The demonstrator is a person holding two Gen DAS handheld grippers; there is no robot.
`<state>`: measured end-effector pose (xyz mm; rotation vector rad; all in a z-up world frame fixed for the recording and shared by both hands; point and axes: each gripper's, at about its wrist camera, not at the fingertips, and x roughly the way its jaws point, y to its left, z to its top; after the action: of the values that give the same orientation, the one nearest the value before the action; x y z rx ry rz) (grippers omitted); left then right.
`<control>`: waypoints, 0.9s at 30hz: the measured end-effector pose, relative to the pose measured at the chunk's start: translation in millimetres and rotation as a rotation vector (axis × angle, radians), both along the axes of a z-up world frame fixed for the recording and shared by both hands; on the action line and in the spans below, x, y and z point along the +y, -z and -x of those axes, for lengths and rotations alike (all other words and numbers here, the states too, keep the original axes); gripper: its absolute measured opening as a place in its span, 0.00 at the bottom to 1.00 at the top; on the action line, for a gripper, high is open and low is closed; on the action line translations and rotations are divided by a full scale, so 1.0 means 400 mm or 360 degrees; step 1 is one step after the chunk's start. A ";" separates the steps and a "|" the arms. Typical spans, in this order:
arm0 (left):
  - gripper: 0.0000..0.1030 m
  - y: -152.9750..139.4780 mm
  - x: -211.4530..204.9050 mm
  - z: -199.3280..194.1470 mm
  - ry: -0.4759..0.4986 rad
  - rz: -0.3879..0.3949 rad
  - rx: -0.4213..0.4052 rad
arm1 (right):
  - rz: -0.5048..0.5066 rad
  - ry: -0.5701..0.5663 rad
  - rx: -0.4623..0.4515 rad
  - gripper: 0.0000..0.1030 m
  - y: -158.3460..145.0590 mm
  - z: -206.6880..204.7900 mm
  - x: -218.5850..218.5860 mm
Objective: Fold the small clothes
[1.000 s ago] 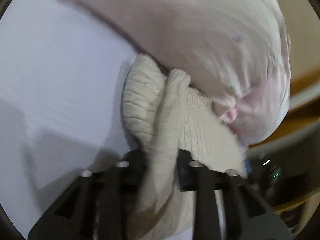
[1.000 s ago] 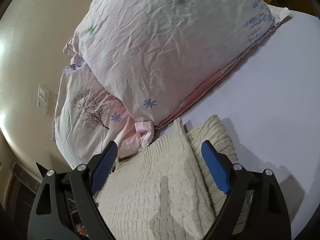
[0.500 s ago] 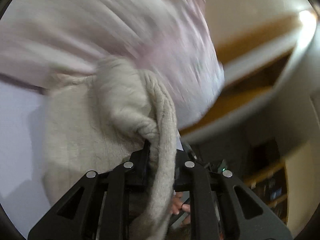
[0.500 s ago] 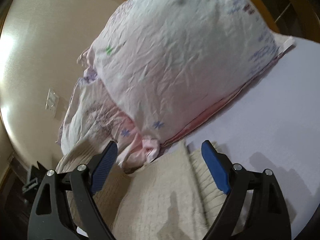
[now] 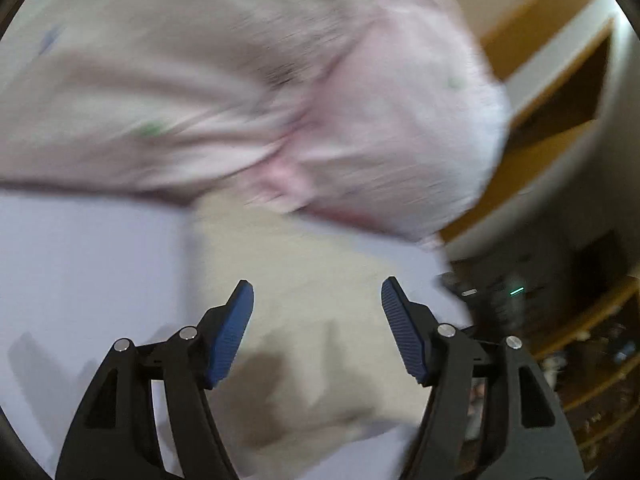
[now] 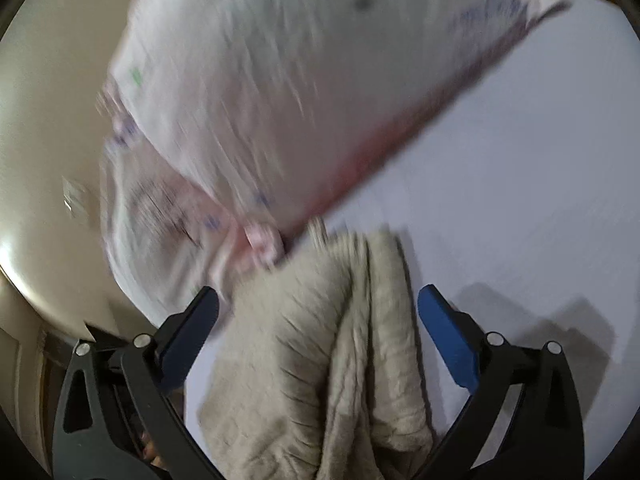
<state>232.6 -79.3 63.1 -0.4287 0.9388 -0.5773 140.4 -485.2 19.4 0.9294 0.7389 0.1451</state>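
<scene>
A cream knitted garment (image 5: 312, 320) lies folded on the pale lilac bed sheet (image 5: 88, 264), just in front of the pillows. My left gripper (image 5: 318, 300) is open and empty above it, its blue pads apart over the cloth. In the right wrist view the same garment (image 6: 320, 344) lies in thick folds between the open fingers of my right gripper (image 6: 318, 320), which holds nothing. Both views are blurred by motion.
Two pink-white printed pillows (image 6: 304, 92) are stacked right behind the garment, also in the left wrist view (image 5: 280, 100). A wooden headboard (image 5: 560, 92) and a dark shelf area (image 5: 560, 320) lie past the bed's edge. The sheet (image 6: 520, 184) stretches to the right.
My left gripper was shut on the knitted garment and has opened and let it go; the garment now lies flat on the sheet. My right gripper stayed open and shifted slightly.
</scene>
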 end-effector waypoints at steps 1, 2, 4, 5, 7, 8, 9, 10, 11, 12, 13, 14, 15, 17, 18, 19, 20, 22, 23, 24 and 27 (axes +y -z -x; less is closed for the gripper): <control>0.65 0.023 0.004 -0.010 -0.0010 -0.0041 0.0052 | 0.0038 -0.0027 0.0060 0.96 0.009 -0.012 0.017; 0.65 0.050 0.005 -0.011 -0.0016 -0.0091 0.0108 | 0.0075 -0.0052 0.0096 0.96 0.014 -0.021 0.032; 0.66 0.077 -0.001 0.001 -0.0009 -0.0124 0.0145 | 0.0107 -0.0101 0.0119 0.96 0.020 -0.030 0.054; 0.68 0.086 -0.008 0.001 -0.0006 -0.0136 0.0159 | 0.0127 -0.0113 0.0130 0.96 0.021 -0.032 0.062; 0.75 0.102 -0.047 -0.004 0.0015 -0.0181 0.0177 | 0.0172 -0.0142 0.0140 0.97 0.023 -0.036 0.080; 0.76 0.115 -0.066 -0.001 0.0030 -0.0207 0.0178 | 0.0196 -0.0148 0.0143 0.97 0.021 -0.037 0.087; 0.78 0.114 -0.081 -0.012 0.0037 -0.0213 0.0180 | 0.0225 -0.0151 0.0142 0.97 0.020 -0.036 0.095; 0.78 0.124 -0.077 -0.005 0.0043 -0.0203 0.0181 | 0.0237 -0.0156 0.0139 0.97 0.020 -0.035 0.100; 0.82 0.134 -0.083 -0.008 0.0042 -0.0170 0.0191 | 0.0242 -0.0173 0.0133 0.93 0.019 -0.036 0.104; 0.85 0.134 -0.088 -0.009 0.0032 -0.0151 0.0163 | 0.0257 -0.0187 0.0126 0.76 0.021 -0.036 0.110; 0.85 0.135 -0.093 -0.005 0.0037 -0.0144 0.0150 | 0.0311 -0.0204 0.0136 0.63 0.023 -0.041 0.122; 0.83 0.135 -0.102 -0.007 0.0043 -0.0147 0.0129 | 0.0322 -0.0239 0.0158 0.46 0.032 -0.047 0.134; 0.72 0.134 -0.105 -0.008 0.0046 -0.0148 0.0117 | 0.0284 -0.0257 0.0150 0.43 0.039 -0.050 0.136; 0.50 0.130 -0.091 -0.008 0.0063 -0.0107 0.0123 | 0.0273 -0.0268 0.0079 0.39 0.029 -0.039 0.142; 0.42 0.117 -0.065 -0.006 0.0091 -0.0043 0.0128 | 0.0234 -0.0280 0.0037 0.38 0.025 -0.033 0.144; 0.40 0.100 -0.043 0.000 0.0124 -0.0009 0.0126 | 0.0132 -0.0330 -0.0044 0.38 0.018 -0.029 0.151; 0.39 0.084 -0.019 0.014 0.0153 0.0000 0.0113 | 0.0051 -0.0391 -0.0104 0.37 0.013 -0.027 0.163; 0.39 0.036 0.039 0.064 0.0149 -0.0098 -0.0004 | -0.0052 -0.0557 -0.0181 0.37 0.004 -0.031 0.220; 0.41 0.020 0.064 0.084 0.0123 -0.0172 -0.0062 | -0.0046 -0.0625 -0.0181 0.37 0.004 -0.039 0.257; 0.44 0.010 0.094 0.098 0.0074 -0.0268 -0.0107 | -0.0012 -0.0700 -0.0153 0.40 0.010 -0.055 0.306; 0.53 0.041 0.151 0.092 -0.0095 -0.0516 -0.0090 | 0.0241 -0.0727 -0.0009 0.57 0.027 -0.094 0.379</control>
<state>195.9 -18.9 46.6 -0.1476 0.9423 -0.3721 178.0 -333.4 8.7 0.6046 0.9354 0.4862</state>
